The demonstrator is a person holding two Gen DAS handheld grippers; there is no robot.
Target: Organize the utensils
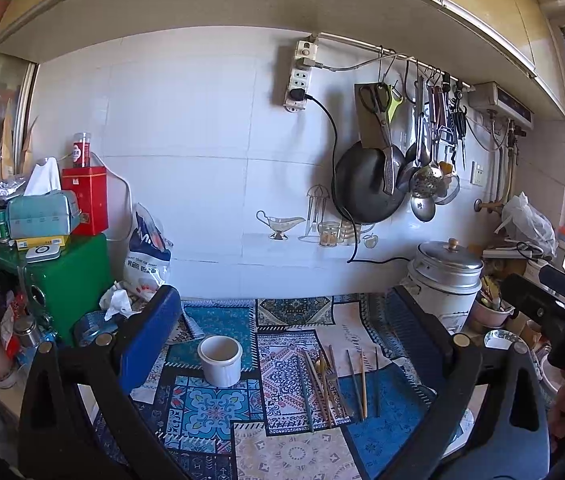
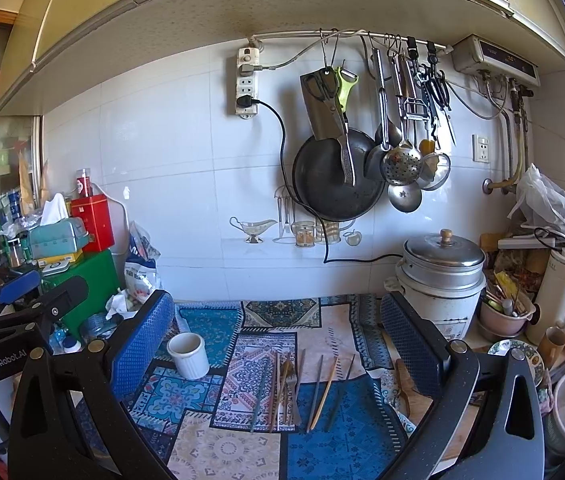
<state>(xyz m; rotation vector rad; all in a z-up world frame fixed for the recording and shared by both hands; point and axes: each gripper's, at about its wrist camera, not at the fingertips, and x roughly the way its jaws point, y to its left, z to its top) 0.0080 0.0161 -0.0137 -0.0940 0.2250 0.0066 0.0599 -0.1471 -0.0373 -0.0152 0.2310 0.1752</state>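
Patterned cloth is covering the surface where the left gripper (image 1: 282, 320) and right gripper (image 2: 278, 320) are hovering wide open, empty. Chopsticks (image 2: 302, 392) are lying scattered beside the white cup (image 2: 188, 354); overlapping sticks risk rolling when pinched.

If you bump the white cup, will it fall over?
Probably not easily: the white cup looks squat and wide, standing upright on the flat mat. It appears empty, so a push would likely slide it. It looks ceramic, so it might chip if dropped.
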